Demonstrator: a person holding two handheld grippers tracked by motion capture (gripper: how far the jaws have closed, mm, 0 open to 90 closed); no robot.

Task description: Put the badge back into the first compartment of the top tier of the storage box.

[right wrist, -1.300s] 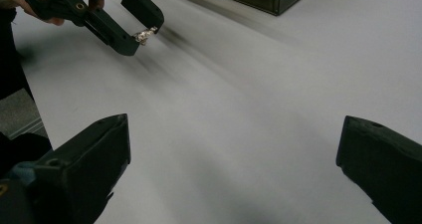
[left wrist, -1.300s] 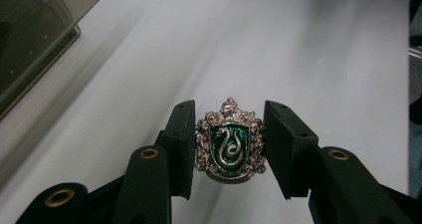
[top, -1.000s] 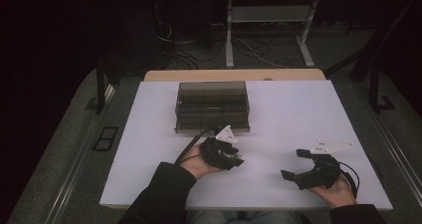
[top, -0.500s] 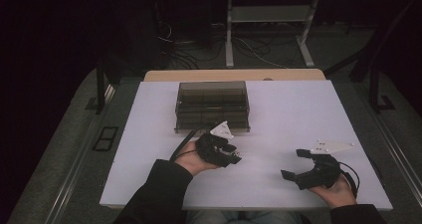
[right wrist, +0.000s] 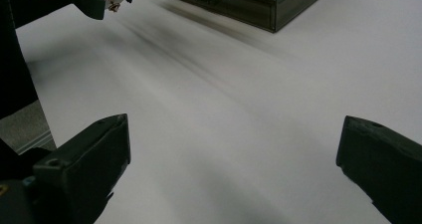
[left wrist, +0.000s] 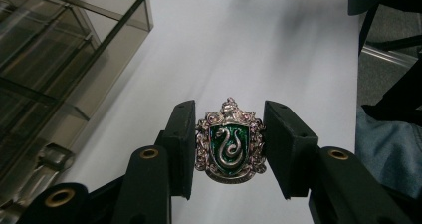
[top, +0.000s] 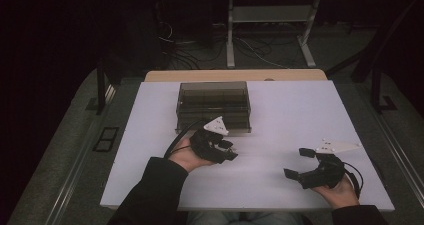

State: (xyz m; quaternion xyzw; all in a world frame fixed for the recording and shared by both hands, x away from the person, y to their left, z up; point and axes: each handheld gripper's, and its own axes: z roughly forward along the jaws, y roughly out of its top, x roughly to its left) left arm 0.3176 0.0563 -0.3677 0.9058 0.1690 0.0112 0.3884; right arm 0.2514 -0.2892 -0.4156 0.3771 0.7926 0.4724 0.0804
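Crest badge (left wrist: pixel 229 141), silver with green snake enamel: pinched by its side edges in the left gripper (left wrist: pixel 229 144) above the table (top: pixel 295 110) near the smoked drawer box (top: pixel 214 105); right gripper (top: pixel 303 164) gaping, empty, toward the near right corner; slim edge grip risks badge twisting free.

Prob. a lab: dim room, white table (top: pixel 300 110), floor cables (top: pixel 260 52).

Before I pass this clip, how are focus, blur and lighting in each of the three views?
High view: dim surroundings, the white table evenly lit, soft overall. Left gripper view: the crest badge between the left gripper jaws is sharp, with small glints on its metal; the smoky plastic box is softer. Right gripper view: the tabletop shows streaky blur, and the right gripper jaws look soft.
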